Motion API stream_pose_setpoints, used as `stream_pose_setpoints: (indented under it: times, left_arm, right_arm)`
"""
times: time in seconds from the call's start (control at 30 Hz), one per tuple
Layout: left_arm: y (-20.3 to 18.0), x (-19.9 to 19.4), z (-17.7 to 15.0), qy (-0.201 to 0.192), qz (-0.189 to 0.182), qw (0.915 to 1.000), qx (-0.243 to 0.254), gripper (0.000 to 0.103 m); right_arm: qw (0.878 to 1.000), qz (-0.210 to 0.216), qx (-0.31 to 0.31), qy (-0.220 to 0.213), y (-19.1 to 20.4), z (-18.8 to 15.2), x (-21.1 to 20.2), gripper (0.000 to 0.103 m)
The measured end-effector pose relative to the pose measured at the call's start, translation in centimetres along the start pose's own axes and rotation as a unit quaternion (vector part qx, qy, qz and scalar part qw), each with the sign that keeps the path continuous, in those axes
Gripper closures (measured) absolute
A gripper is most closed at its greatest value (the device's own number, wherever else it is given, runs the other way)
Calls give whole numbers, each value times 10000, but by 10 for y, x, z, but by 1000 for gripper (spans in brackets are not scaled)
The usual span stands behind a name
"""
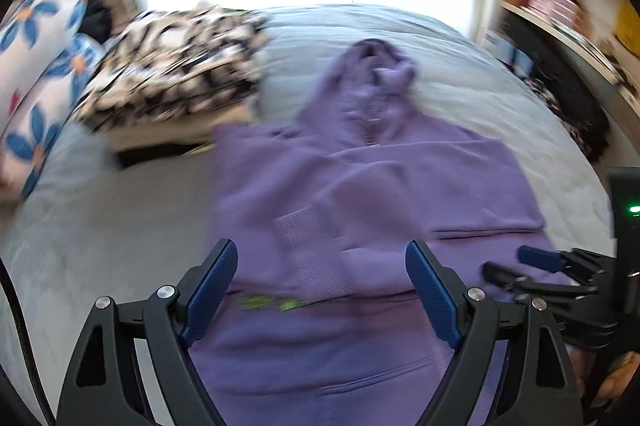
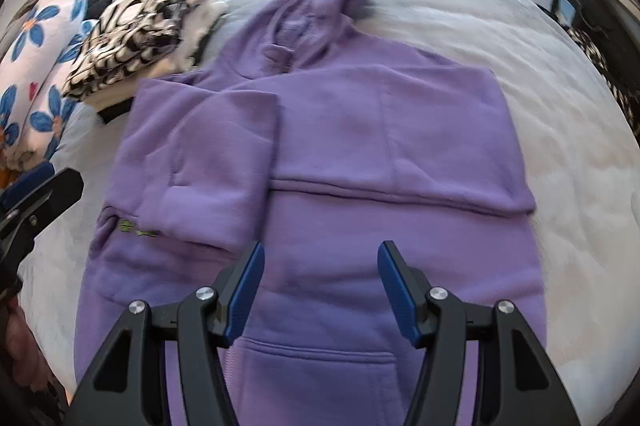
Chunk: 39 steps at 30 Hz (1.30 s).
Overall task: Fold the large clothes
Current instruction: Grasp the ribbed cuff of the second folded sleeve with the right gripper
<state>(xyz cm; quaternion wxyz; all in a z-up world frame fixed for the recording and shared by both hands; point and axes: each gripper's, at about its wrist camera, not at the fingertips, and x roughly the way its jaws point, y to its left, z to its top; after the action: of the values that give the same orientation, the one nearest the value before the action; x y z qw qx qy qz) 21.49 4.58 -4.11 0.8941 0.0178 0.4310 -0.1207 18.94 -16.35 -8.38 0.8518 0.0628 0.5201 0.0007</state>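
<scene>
Grey bed (image 2: 520,66) with purple hoodie (image 2: 340,146), patterned blanket (image 2: 132,30), floral pillow (image 2: 36,66).

Each two-finger black plastic left gripper (image 1: 322,248) and right gripper (image 2: 320,250) carries dark-blue ribbed finger pads (image 1: 212,290) and silver pivot screws (image 1: 167,292).

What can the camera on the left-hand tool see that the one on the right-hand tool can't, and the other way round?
Only the left wrist view shows a small green light on the right gripper at its edge, and pink boxes on wooden shelves.

Only the right wrist view shows the front pouch pocket near the hem.

Both show the purple fleece hoodie lying on the pale grey bed cover with its sleeves folded in, the black-and-white patterned fabric pile, and the blue-flowered white bedding.
</scene>
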Motion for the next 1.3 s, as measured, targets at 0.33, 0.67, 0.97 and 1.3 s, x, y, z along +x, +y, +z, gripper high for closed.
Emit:
stream_pose_setpoints:
  times: [0.33, 0.67, 0.97, 1.3]
  left_arm:
    - [79, 47, -44, 718, 479, 9925, -868, 18]
    - [94, 63, -56, 854, 329, 9900, -1075, 18]
    - [86, 62, -57, 866, 242, 9904, -1049, 18]
    - [61, 58, -53, 817, 88, 9937, -760, 18]
  right_arm:
    - [9860, 252, -1615, -330, 71, 7, 25, 44]
    - [9465, -208, -3206, -307, 128, -5, 62, 44]
    - [9690, 207, -2338, -773, 95, 37, 28, 86]
    - [9898, 333, 960, -1003, -90, 60, 15, 73]
